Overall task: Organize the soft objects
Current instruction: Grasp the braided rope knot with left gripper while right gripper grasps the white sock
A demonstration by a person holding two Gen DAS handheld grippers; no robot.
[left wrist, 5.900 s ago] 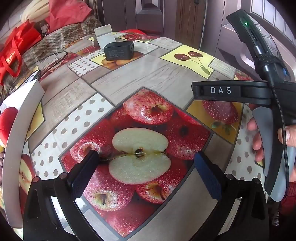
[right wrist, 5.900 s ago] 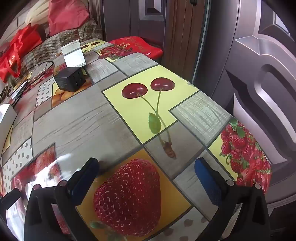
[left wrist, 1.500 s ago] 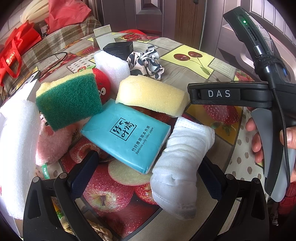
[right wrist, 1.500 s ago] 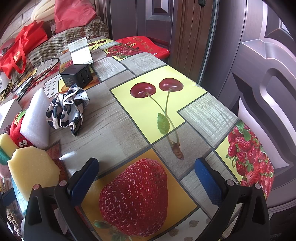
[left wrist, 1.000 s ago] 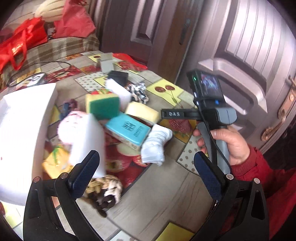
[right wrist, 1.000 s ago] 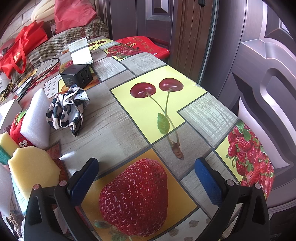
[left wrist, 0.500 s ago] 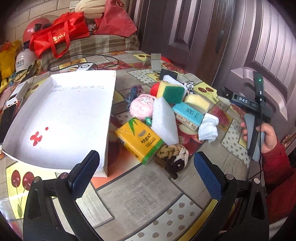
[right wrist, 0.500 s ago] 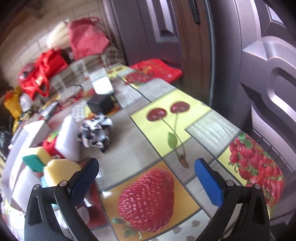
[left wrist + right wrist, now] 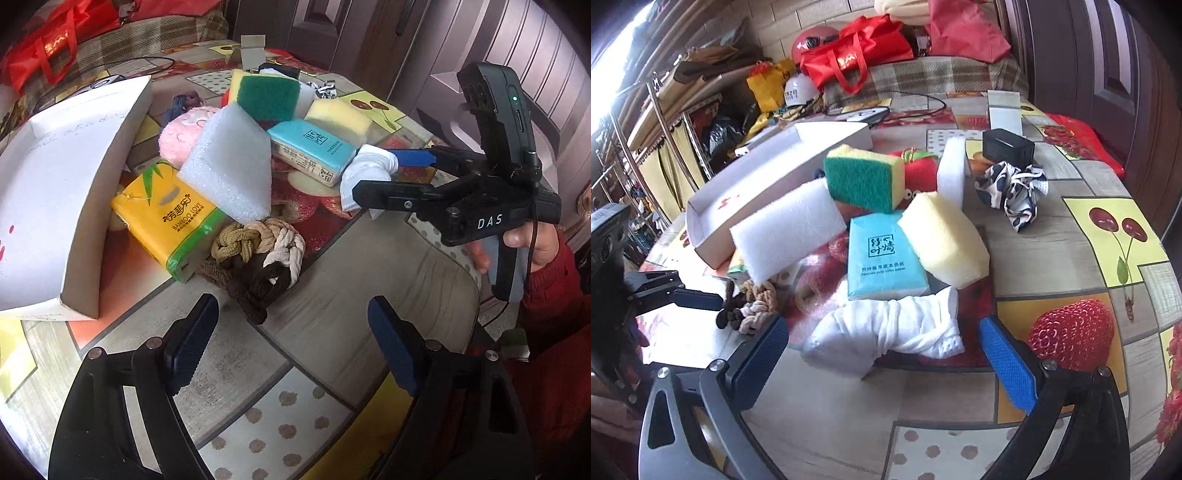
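Observation:
A pile of soft things lies on the fruit-print table: a braided rope knot [image 9: 258, 251], a yellow tissue pack [image 9: 170, 218], a white foam block [image 9: 232, 170], a teal tissue pack [image 9: 314, 147], two sponges and a rolled white cloth [image 9: 886, 328]. My left gripper [image 9: 291, 325] hovers just short of the rope knot. Its jaws are closing with only tabletop between them. My right gripper [image 9: 882, 354] is open, with the white cloth lying loose between its fingertips. The left wrist view shows the right gripper [image 9: 384, 173] straddling that cloth [image 9: 369, 166].
A shallow white box [image 9: 92, 206] stands left of the pile. A patterned cloth [image 9: 1012, 188], a red plush [image 9: 919, 170] and a black charger [image 9: 1008, 146] lie behind it. A hand in a red sleeve [image 9: 546, 280] holds the right gripper near the table's edge.
The left gripper has dropped closer to the pile and its jaws have narrowed. The right gripper has swung left from the bare fruit print to face the pile, the white cloth now at its fingertips.

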